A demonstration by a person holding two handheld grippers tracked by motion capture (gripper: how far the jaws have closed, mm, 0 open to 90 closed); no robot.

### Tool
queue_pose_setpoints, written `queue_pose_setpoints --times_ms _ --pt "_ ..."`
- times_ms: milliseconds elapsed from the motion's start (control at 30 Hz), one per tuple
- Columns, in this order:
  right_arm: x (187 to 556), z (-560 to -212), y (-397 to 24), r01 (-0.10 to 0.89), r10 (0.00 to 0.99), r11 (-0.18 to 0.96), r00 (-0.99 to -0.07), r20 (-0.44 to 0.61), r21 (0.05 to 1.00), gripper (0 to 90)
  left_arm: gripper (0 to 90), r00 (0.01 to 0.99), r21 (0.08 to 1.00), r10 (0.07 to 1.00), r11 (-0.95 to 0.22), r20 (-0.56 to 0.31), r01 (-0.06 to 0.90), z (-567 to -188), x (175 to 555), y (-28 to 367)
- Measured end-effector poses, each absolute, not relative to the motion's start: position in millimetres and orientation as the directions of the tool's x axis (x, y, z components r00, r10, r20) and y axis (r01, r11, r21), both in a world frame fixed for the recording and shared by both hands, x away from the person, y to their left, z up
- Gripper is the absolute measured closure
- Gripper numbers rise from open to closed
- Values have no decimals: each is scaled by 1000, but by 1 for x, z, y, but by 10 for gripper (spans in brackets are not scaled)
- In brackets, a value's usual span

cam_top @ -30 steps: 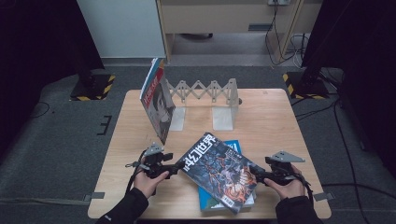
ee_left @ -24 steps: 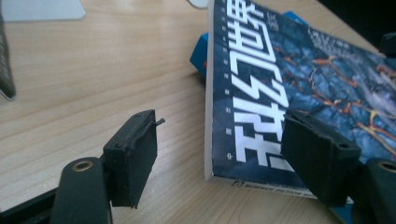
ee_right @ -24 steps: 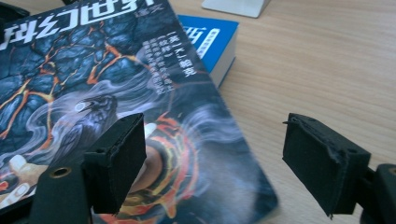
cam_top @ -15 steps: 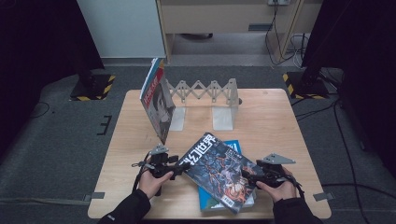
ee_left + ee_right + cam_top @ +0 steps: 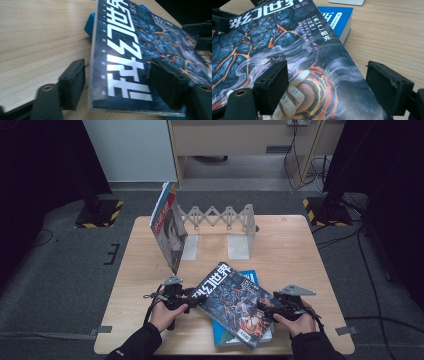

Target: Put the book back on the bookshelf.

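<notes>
A pale wooden table (image 5: 300, 250) stands on a grey carpeted floor before a white panel and a beige cabinet. At its near edge lies a dark glossy magazine with a cracked-lava cover and white lettering (image 5: 235, 302), set askew on top of a thick blue book (image 5: 250, 277) that lies flat on the wood. The left gripper (image 5: 192, 296) has its jaws astride the magazine's spine corner, one pad over the cover and one off the edge; they have just been closing, with the magazine between them but the pads not yet pressing. The right gripper (image 5: 261, 308) stands open, one jaw over the opposite corner of the cover, the other beyond its edge. Farther back, a red-and-white magazine (image 5: 169, 232) leans against a grey accordion-style metal book rack (image 5: 220, 222).
</notes>
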State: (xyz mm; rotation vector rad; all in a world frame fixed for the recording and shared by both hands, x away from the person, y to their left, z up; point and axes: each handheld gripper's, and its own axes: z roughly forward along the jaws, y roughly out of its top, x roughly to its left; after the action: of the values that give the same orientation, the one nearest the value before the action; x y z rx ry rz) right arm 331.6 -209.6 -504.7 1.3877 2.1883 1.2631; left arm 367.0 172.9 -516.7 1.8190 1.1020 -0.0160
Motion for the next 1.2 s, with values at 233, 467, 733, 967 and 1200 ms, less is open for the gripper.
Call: queue_pose_setpoints --times_ms 233,467,733,967,1200 --pt "332 -505 -209 611 833 156 -504 229 776 188 349 561 681 668 -109 -489 724 -516 368 174" --pt "332 -505 -208 606 834 158 -505 223 779 185 328 556 634 657 -151 -508 758 -512 366 176" --pt "333 -506 -207 608 833 157 -504 226 778 181 259 558 609 630 -165 -540 775 -515 365 175" --pt "334 -506 -208 608 832 153 -504 230 779 181 250 566 609 620 -173 -543 774 -515 367 173" --pt "334 -507 -207 604 833 150 -504 229 783 177 350 576 634 587 -133 -569 762 -505 364 182"
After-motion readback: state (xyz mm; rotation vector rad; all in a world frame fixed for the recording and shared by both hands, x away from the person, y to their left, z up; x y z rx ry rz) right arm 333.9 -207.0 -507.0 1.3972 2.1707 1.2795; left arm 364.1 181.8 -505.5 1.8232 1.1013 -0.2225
